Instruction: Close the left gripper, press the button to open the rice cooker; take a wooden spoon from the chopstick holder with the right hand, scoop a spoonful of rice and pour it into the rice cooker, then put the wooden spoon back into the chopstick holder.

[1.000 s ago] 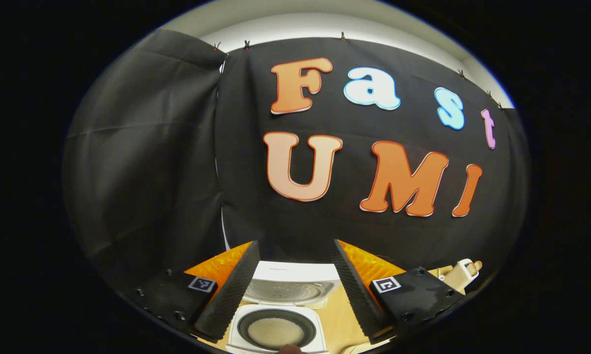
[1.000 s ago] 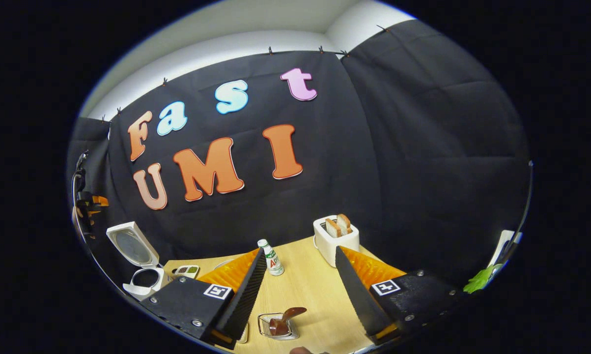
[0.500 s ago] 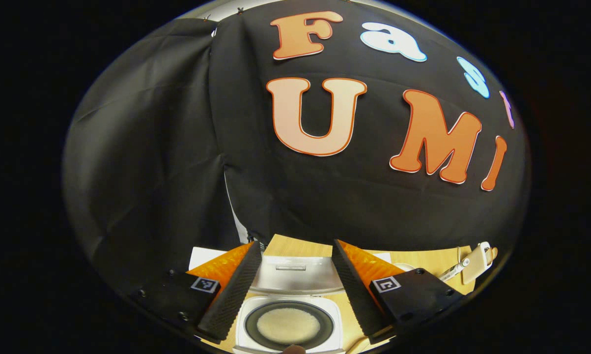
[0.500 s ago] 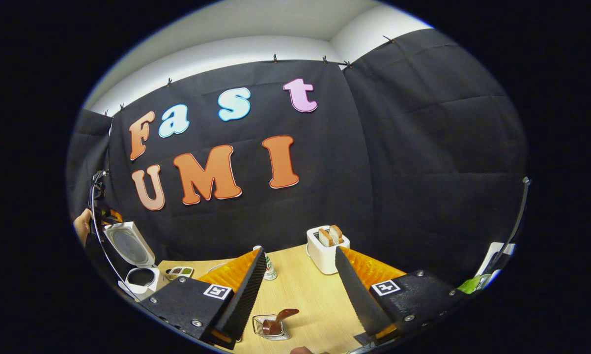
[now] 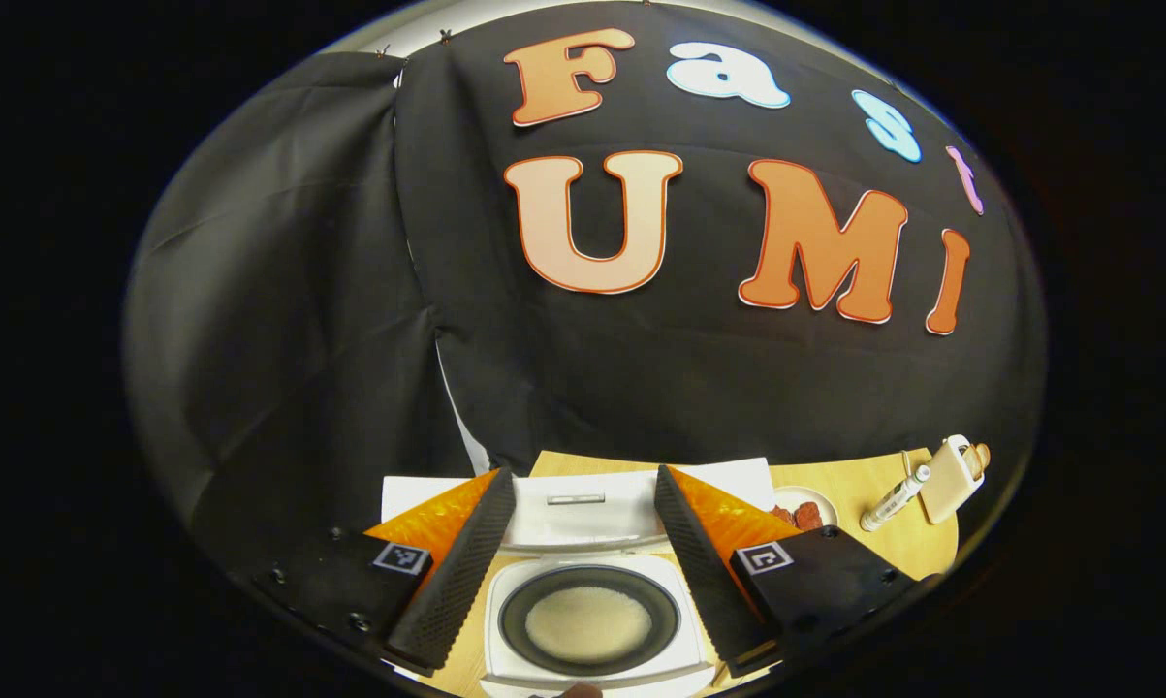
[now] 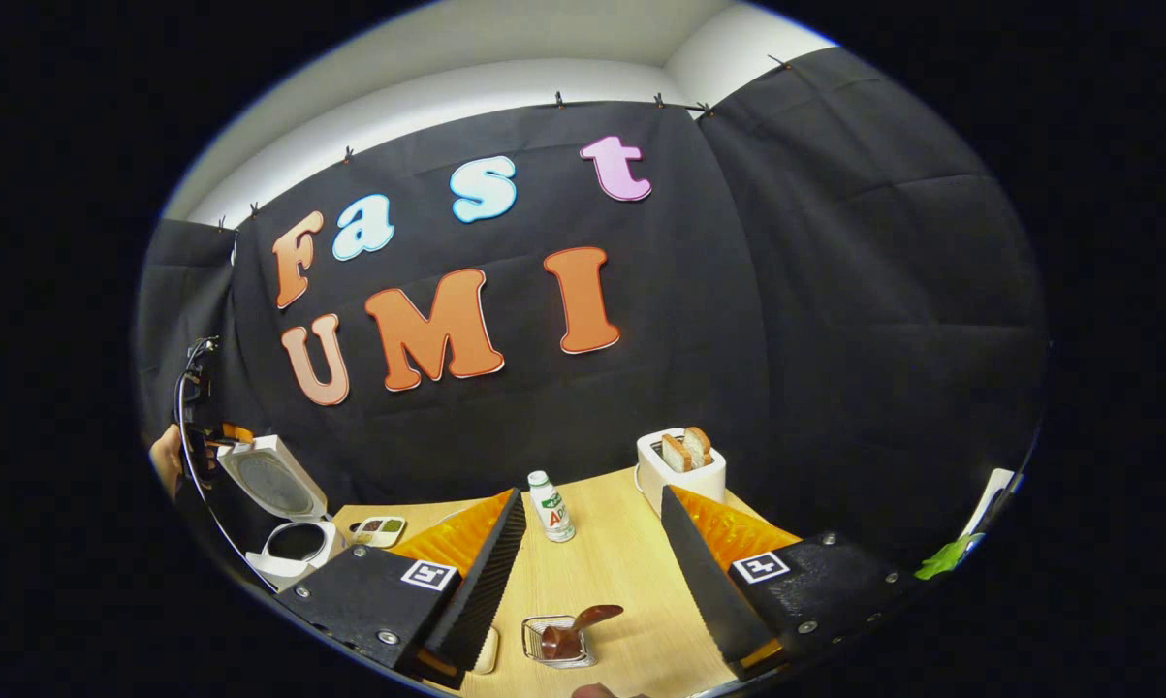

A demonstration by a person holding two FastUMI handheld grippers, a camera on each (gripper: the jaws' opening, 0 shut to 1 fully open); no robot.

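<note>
While the left gripper (image 5: 583, 567) hovers over the cooker (image 5: 592, 620), its fingers are spread and hold nothing. The lid (image 5: 583, 509) stands raised behind the pot, and rice (image 5: 588, 624) lies in the pot's bottom. On the table (image 6: 621, 567), the right gripper (image 6: 592, 572) is likewise released and empty. Between its fingers, below their tips, the spoon (image 6: 583, 625) leans in the wire holder (image 6: 555, 648). A bottle (image 6: 551, 506) and a toaster (image 6: 681, 467) stand farther back; the cooker appears at far left.
</note>
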